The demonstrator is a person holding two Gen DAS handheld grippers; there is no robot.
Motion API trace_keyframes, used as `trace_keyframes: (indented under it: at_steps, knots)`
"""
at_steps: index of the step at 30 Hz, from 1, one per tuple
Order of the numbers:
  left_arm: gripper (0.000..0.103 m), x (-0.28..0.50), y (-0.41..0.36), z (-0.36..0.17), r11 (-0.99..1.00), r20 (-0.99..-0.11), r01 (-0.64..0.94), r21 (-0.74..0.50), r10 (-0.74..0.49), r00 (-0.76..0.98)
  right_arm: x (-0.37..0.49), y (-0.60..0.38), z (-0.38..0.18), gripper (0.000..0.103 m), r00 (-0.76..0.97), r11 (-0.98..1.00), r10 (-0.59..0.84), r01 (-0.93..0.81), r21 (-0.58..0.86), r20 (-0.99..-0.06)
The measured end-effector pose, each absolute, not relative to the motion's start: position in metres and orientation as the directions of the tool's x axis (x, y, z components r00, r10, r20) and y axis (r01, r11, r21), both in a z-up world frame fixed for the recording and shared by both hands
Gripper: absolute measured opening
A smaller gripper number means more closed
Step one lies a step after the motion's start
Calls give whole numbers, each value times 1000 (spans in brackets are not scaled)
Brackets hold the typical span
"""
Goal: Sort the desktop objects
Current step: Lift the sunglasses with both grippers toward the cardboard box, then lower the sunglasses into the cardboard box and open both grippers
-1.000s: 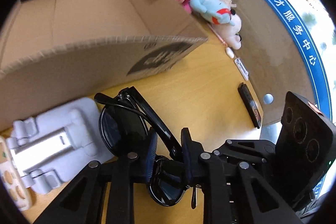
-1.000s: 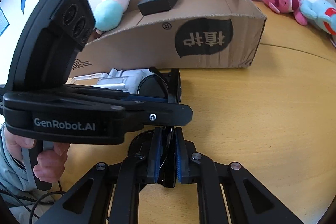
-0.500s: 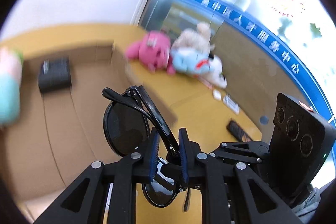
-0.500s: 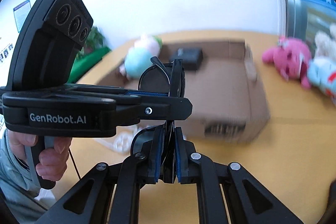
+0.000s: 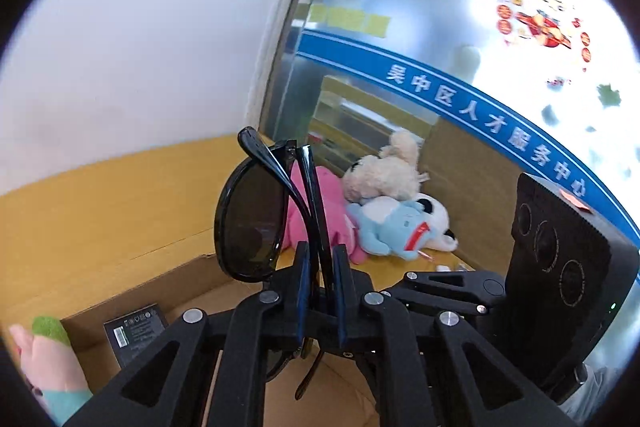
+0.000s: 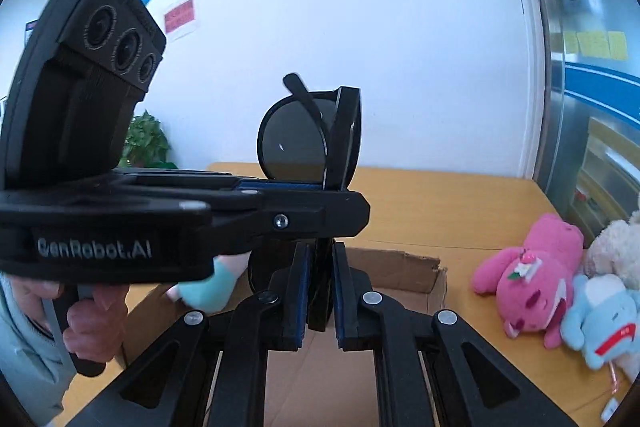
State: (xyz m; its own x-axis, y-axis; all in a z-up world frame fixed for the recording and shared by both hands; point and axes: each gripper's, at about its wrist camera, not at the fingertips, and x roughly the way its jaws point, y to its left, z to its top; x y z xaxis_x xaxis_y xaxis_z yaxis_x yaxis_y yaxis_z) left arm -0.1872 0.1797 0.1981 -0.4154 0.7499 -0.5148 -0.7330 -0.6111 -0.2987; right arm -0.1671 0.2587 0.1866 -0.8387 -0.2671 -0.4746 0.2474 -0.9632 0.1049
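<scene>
Folded black sunglasses [image 5: 248, 223] hang in the air, held by both grippers at once. My left gripper [image 5: 320, 267] is closing tighter on the frame near the bridge, pads pressing the folded arms. Seen from the right wrist, the left gripper [image 6: 340, 193] reaches in from the left and clamps the sunglasses [image 6: 292, 143] below the upper lens. My right gripper [image 6: 320, 267] is shut on the lower part of the frame. Below them stands an open cardboard box [image 5: 140, 279], its far wall [image 6: 400, 267] just behind the grippers.
A small black box [image 5: 136, 331] lies in the carton, beside a teal and green plush [image 6: 212, 283]. A pink plush [image 6: 532, 275], a blue plush [image 6: 600, 319] and a cream plush [image 5: 384, 171] lie on the wooden table [image 6: 460, 195] right of the carton. A hand [image 6: 92, 319] grips the left handle.
Both grippers have risen together with the sunglasses, from the tabletop in front of the carton to well above it. The phone stand has dropped out of view.
</scene>
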Motion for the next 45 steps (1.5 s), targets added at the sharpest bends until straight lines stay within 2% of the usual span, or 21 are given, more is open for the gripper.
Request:
trace_keyframes:
  at_steps: [5,11,18,24,28,31,40,43,44,45]
  knots:
    - [10,-253,184,150,-617,-569,-664,-422,751,-336,-237,272,158,8,-771,-962,-272,226,151,-576]
    - [9,-307,195,64,-622,-618,-543,-564,754,-222,-303,286,88,8,-635,-967,-256,169,193,-729]
    - [9,-330,215,-11,-634,-665,-412,-654,742,-85,-343,297,14,8,-425,-979,-202,89,181,-882]
    - [14,-339,217,-48,-682,-710,-303,-665,704,-27,-348,297,-15,8,-345,-989,-149,47,141,-927]
    - [17,-339,221,-48,-704,-733,-285,-651,680,-6,-351,298,-22,8,-334,-989,-145,14,149,-931]
    - [25,-335,217,-39,-720,-747,-286,-632,664,-23,-352,297,-22,8,-334,-991,-131,8,137,-933]
    - [25,-303,179,27,-740,-748,-375,-558,644,-156,-347,298,-19,10,-370,-993,-85,-41,107,-925]
    - [25,-281,155,56,-750,-737,-407,-521,636,-229,-342,291,-14,14,-393,-998,-30,-45,52,-919]
    - [25,-273,146,65,-757,-733,-417,-504,630,-257,-340,289,-11,17,-405,-998,-20,-40,40,-914]
    - [25,-262,136,76,-763,-725,-429,-483,624,-293,-335,287,-5,25,-423,-999,-16,-37,35,-906]
